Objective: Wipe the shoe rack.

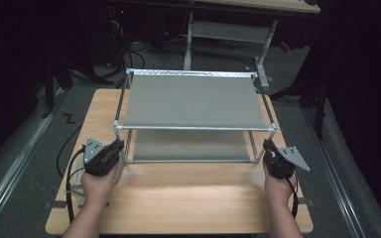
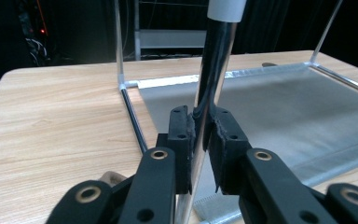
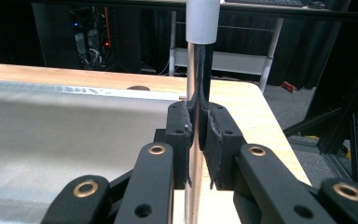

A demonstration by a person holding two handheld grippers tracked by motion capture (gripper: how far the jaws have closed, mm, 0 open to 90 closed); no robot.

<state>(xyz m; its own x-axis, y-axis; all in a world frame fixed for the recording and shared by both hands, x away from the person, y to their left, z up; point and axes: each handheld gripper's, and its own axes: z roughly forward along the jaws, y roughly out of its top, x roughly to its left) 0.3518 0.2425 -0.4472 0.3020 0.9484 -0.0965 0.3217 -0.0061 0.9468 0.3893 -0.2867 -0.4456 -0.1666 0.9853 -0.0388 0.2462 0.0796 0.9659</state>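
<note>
With my left gripper (image 2: pixel 201 140) and right gripper (image 3: pixel 198 140) each clamped on a front post of the two-tier metal rack (image 1: pixel 191 101) standing on the counter (image 1: pixel 178 198), I judge uneven pulling could let a slick post slip free and skew it.

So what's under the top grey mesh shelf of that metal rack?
Under the top grey mesh shelf sits a lower grey mesh shelf; its front strip shows, while the top shelf covers the back of it.
</note>
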